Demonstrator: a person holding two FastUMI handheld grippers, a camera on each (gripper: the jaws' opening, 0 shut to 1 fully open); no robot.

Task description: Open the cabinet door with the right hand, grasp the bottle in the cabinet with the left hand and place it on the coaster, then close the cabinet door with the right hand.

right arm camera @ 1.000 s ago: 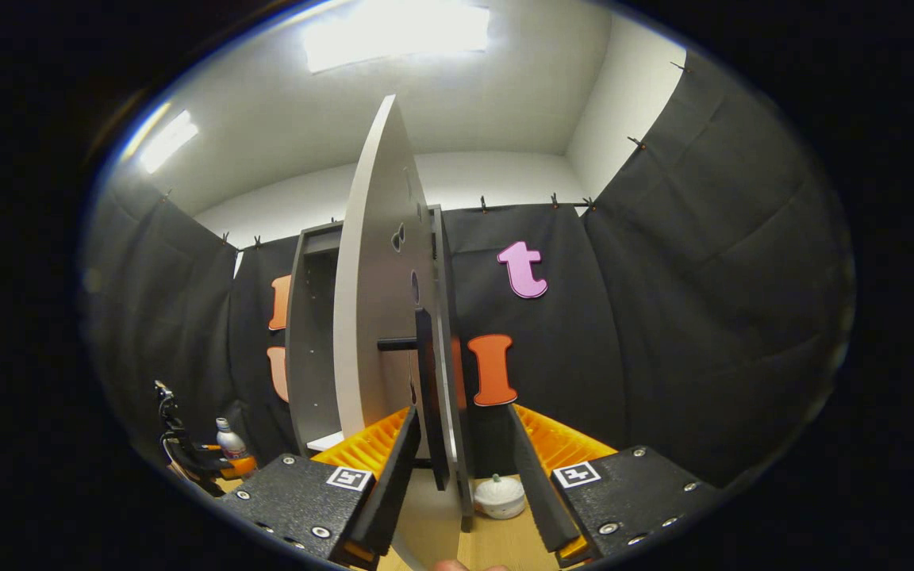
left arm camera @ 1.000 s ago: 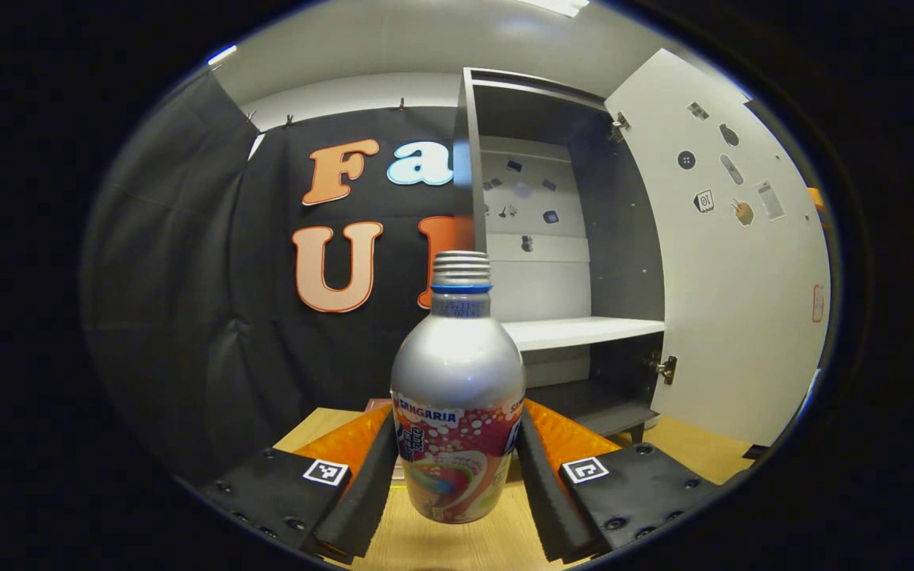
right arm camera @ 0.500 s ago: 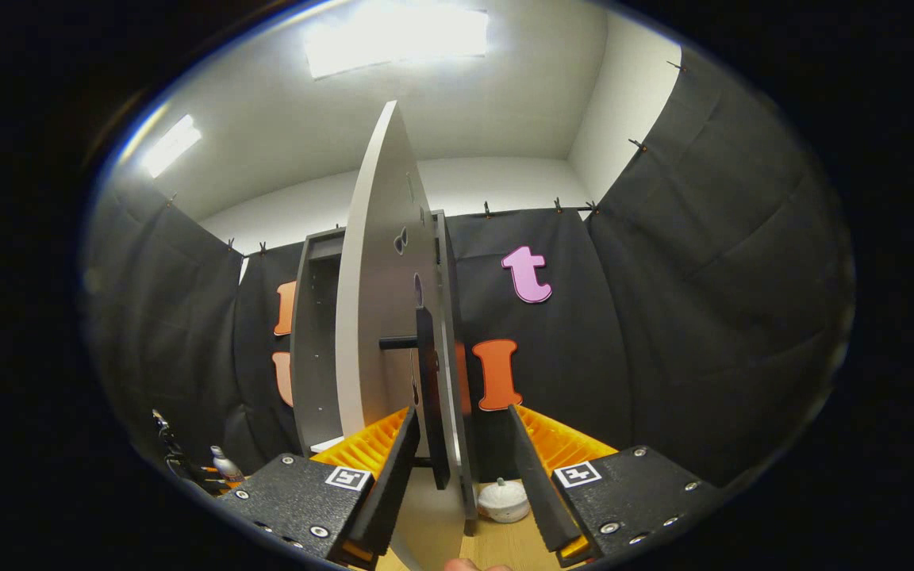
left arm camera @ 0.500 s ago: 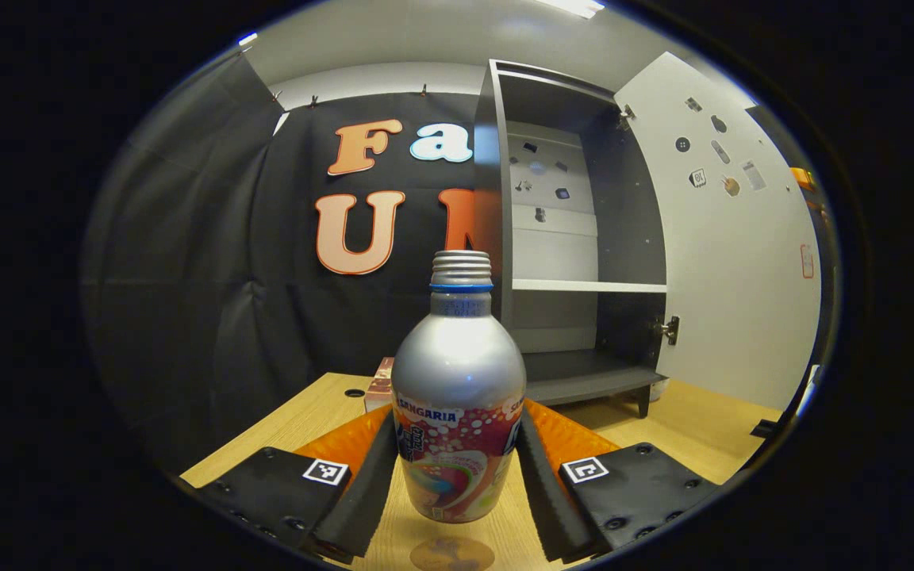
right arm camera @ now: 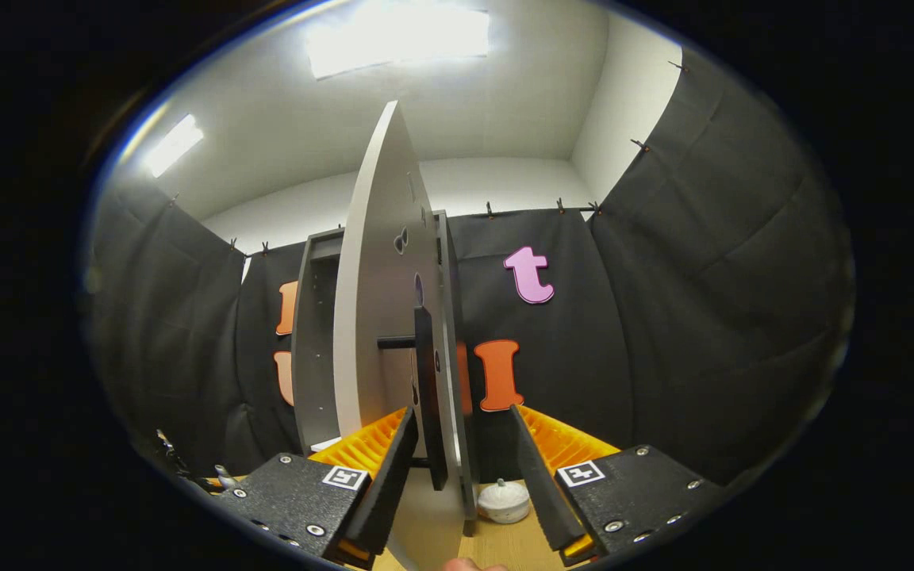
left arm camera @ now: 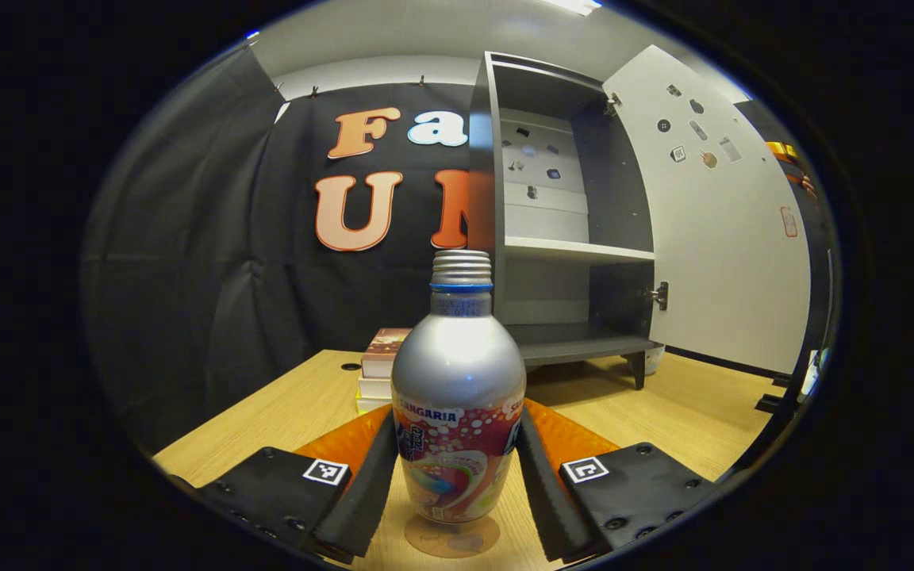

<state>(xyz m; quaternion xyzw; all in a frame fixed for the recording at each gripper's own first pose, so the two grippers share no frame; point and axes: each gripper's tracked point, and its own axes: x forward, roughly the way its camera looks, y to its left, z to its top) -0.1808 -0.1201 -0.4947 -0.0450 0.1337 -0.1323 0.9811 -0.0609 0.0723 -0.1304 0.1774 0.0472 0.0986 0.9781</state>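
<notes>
The left gripper (left arm camera: 457, 476), both fingers clenched on the bottle (left arm camera: 458, 396), has lowered it to just over the coaster (left arm camera: 451, 538), so release appears imminent, while the right gripper (right arm camera: 457, 468) stands spread about the open cabinet door (right arm camera: 382, 317) handle (right arm camera: 425, 388).

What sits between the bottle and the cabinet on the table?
Bare wooden tabletop between bottle and cabinet, per left gripper view; a stack of books lies off left.
</notes>
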